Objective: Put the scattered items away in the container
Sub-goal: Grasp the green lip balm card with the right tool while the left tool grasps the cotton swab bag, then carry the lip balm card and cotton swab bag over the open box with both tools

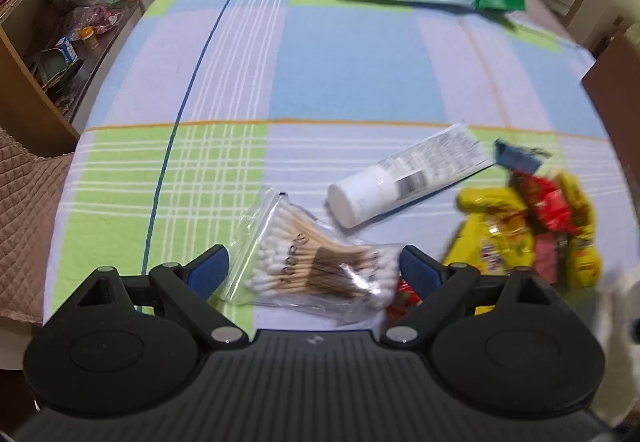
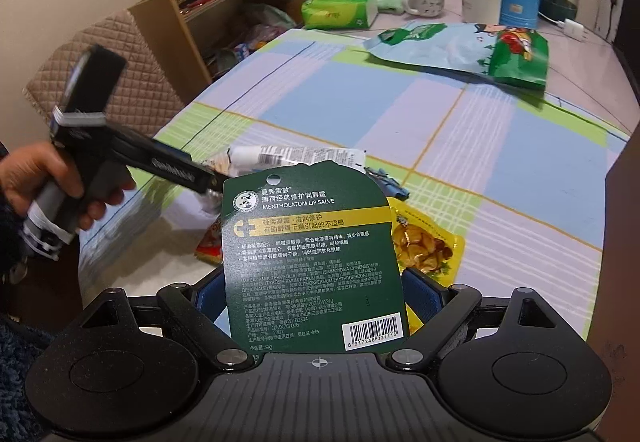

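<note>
Right tool (image 2: 316, 302) pinching lip-salve card (image 2: 316, 262), stiff, light, held by lower edge. Left tool (image 1: 314, 266) wide open, empty, over slippery cotton-swab bag (image 1: 320, 266); pinch mid-bundle.

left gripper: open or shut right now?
Open. In the left wrist view the left gripper has its blue fingers spread wide on either side of the cotton swab bag, with nothing clamped between them.
</note>
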`<state>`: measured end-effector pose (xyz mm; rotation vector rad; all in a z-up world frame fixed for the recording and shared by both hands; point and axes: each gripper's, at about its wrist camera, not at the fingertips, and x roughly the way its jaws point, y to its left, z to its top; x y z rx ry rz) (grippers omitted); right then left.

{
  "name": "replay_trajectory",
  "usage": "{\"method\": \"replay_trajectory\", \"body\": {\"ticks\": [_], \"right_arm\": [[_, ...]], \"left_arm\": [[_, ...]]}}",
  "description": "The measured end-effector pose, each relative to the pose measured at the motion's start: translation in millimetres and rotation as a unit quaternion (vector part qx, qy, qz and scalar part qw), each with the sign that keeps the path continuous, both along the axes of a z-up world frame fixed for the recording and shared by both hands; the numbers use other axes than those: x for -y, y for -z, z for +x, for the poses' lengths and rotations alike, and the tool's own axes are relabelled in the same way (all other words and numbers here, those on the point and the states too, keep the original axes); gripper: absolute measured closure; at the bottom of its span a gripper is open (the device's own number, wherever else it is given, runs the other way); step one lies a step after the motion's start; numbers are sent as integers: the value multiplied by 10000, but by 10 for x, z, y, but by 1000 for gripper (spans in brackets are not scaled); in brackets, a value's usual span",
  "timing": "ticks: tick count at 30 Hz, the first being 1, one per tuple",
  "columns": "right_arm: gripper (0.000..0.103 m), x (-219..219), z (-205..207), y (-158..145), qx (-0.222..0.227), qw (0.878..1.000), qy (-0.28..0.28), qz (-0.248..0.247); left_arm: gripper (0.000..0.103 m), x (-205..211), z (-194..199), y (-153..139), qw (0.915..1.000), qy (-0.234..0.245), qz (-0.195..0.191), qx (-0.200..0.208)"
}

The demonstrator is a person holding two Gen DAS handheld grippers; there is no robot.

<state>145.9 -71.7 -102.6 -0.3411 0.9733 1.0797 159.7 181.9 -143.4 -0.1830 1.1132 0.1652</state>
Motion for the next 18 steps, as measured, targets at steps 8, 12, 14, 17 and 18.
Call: {"method": "replay_trajectory", "body": {"ticks": [8,12,14,17,18], "right_arm": [[15,-8,31,69,-112,9999,108,23],[15,-8,4,47,-94,9999,113,71],[15,11,-17,16,-63,9998,157,99],[15,41,-47,-31,-17,9997,223,141],[15,51,-57,-46,-2,9996,244,155]], "left_arm": [[34,-67,-200,20,9994,248,159,171],[35,-132,-347,-45,9989,305,324,168],[35,-132,-426,-118,9980,390,441,212],[35,-116,-517,-274,9968,502,521,329],[35,-103,-542,-331,9963,545,547,374]]}}
